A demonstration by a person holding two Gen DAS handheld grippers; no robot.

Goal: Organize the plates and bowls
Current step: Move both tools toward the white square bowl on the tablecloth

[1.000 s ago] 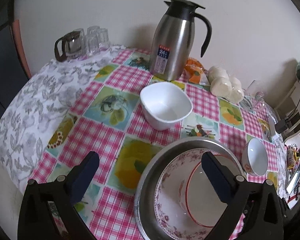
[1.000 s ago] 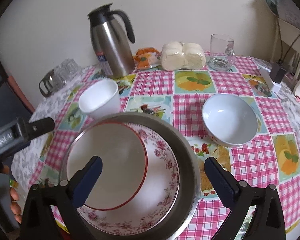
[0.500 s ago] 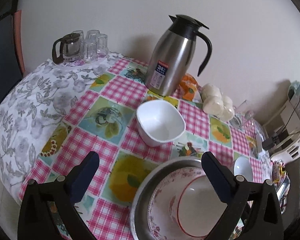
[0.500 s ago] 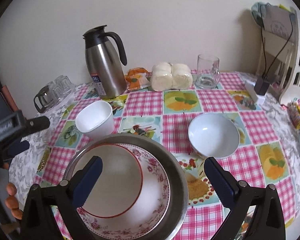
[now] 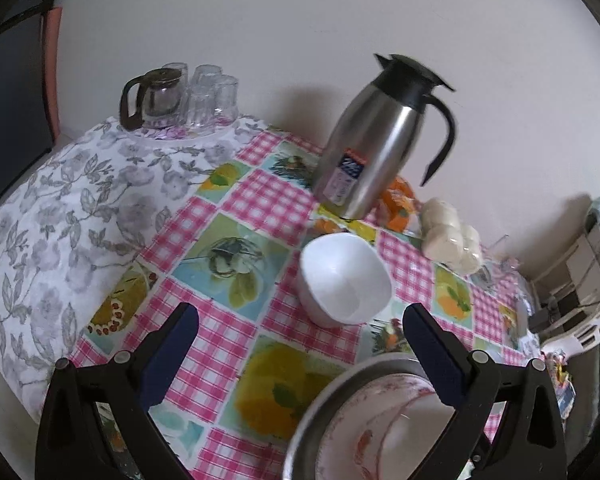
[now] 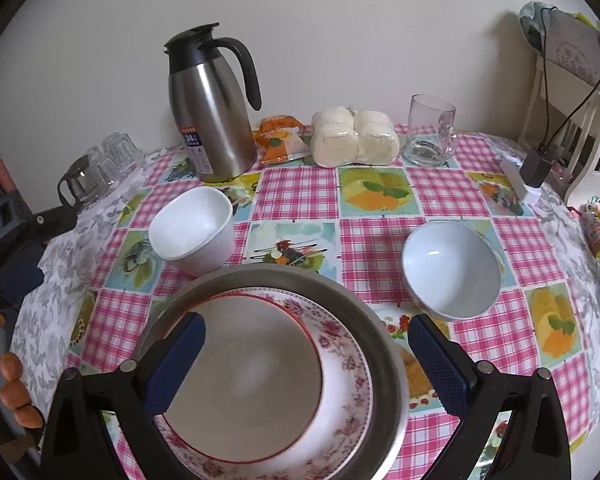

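A metal basin (image 6: 384,344) holds a floral plate (image 6: 348,380) with a red-rimmed plate (image 6: 252,372) on top; the stack also shows in the left wrist view (image 5: 340,408). A square white bowl (image 6: 194,232) (image 5: 346,280) stands behind it to the left. A round white bowl (image 6: 452,268) stands to the right. My right gripper (image 6: 304,348) is open and empty above the stack. My left gripper (image 5: 300,340) is open and empty above the tablecloth, in front of the square bowl.
A steel thermos jug (image 6: 212,108) (image 5: 374,140), a bread pack (image 6: 354,136), an orange snack bag (image 6: 280,140) and a glass mug (image 6: 430,132) line the back. A glass pot with tumblers (image 5: 176,96) stands back left. A charger (image 6: 534,168) lies at the right.
Both grippers have pulled back and up from the stack, so the table looks farther. The left view has swung left. Nothing on the table has moved.
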